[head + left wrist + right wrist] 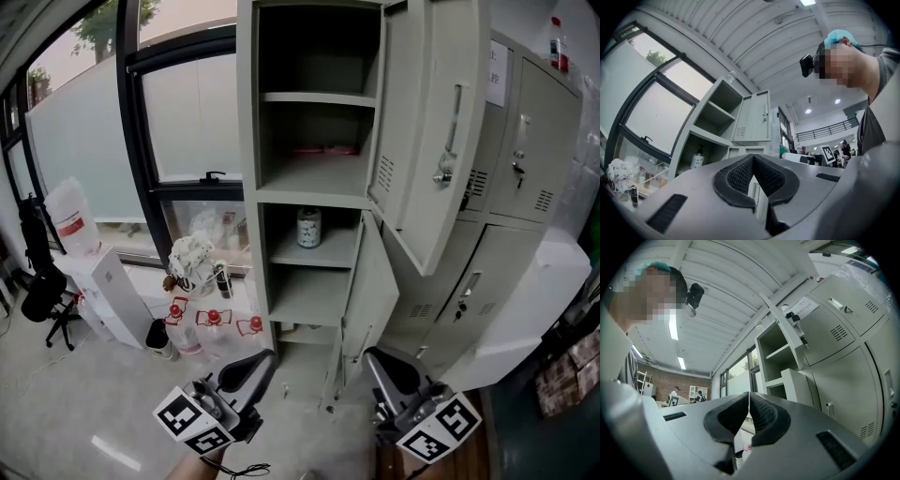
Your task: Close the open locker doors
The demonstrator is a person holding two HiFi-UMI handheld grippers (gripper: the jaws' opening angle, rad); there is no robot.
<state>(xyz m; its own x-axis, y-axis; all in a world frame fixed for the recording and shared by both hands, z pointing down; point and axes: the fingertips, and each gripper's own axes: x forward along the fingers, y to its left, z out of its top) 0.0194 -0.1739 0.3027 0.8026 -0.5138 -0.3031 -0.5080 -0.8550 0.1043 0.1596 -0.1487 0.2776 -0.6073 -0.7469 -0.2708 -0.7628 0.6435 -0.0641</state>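
The grey locker [251,234] has its upper door [441,122] and lower door [373,286] both swung wide, so neither is closed yet. The left gripper [262,362] and right gripper [377,362] hang low in front of it, jaws pressed together, holding nothing.

A white bottle [308,228] stands on the lower shelf [330,254] of the open locker [248,187]; red-capped bottles [214,319] sit on the floor [66,412] left of the locker's base.
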